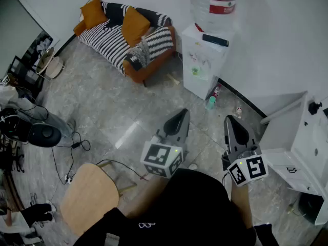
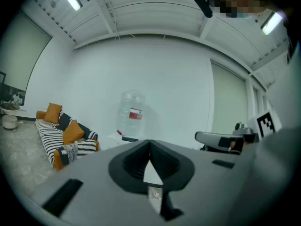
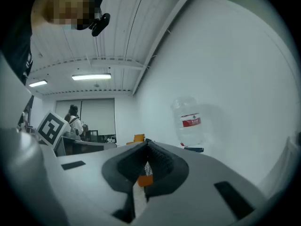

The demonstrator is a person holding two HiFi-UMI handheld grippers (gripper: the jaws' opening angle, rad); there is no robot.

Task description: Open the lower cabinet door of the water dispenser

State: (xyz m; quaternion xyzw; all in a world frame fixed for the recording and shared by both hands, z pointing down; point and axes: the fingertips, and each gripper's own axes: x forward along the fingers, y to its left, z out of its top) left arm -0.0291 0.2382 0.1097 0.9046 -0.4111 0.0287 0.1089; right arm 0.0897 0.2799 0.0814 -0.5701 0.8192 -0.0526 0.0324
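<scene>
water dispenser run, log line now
phase: pre-contact | left gripper: shut, empty | right gripper: shut, empty | water dispenser: ahead, untouched

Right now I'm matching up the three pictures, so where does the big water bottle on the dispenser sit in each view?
Head view: water bottle at the top edge, right of centre.
Left gripper view: mid-frame, slightly left of centre.
Right gripper view: right of centre, at mid-height.
Shared landmark: the dark flat item on top of the dispenser, just below the bottle in all three.
</scene>
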